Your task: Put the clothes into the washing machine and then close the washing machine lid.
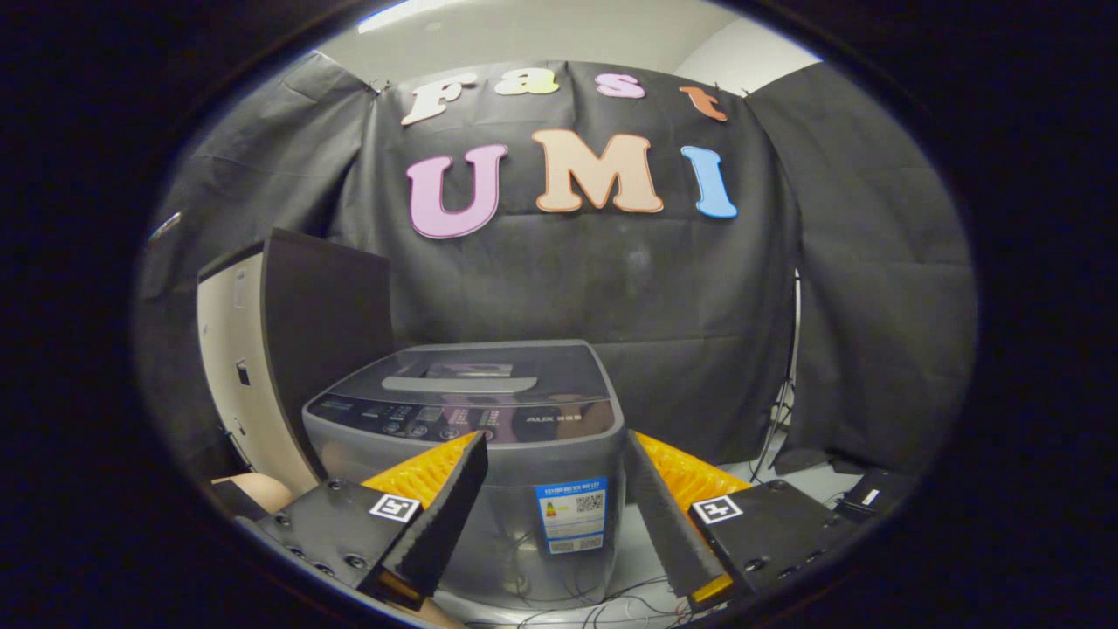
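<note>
**Approach to the closed washer, gripper empty**

Largest first: the grey top-loading washing machine (pixel 489 419) stands just ahead of my fingers, against the black cloth wall; a dark, tall cabinet (pixel 297 349) sits beside it. Its smoked flat lid (pixel 472 371) lies down, so I judge lifting it comes first. My gripper (pixel 555 515) is spread wide, holding nothing. I see no clothes. I would hook the lid's front edge squarely and raise it slowly.

Grey washing machine (pixel 489 419) with blue label (pixel 572 514).
</note>
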Action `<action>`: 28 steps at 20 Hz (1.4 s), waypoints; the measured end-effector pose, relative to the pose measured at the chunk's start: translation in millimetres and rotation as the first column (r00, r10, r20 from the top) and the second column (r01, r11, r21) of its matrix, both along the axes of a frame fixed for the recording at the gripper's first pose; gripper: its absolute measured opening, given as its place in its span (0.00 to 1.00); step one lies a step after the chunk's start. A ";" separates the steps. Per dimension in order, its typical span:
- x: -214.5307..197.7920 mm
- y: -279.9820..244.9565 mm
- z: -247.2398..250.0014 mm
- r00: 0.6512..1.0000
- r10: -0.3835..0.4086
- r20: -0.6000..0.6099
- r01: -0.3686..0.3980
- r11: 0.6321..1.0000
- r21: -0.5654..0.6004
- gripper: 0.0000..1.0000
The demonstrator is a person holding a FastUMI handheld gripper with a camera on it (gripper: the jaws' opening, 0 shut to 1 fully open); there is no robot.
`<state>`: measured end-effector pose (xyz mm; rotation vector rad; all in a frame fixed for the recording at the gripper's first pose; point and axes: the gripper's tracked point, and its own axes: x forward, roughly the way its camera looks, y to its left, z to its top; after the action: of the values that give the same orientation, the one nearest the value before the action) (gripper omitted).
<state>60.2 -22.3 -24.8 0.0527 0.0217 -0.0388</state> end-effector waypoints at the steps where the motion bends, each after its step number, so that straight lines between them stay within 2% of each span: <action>1: -1.2 1.0 -2.5 1.000 0.006 -0.009 -0.006 1.000 0.001 0.97; 15: -35.6 0.1 4.2 1.000 0.019 0.009 -0.019 0.999 0.035 0.97; 17: -39.2 1.1 9.7 0.999 0.020 0.039 -0.022 0.999 0.039 0.97; 23: -42.4 6.0 11.8 0.999 0.025 0.047 -0.024 1.000 -0.011 0.96; 25: -46.3 11.4 6.6 0.999 0.035 0.027 -0.033 0.997 -0.063 0.96; 28: -53.5 9.1 9.9 0.999 0.031 0.044 -0.029 0.999 -0.038 0.96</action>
<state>6.7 -13.2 -14.8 0.0159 -0.0224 -0.0079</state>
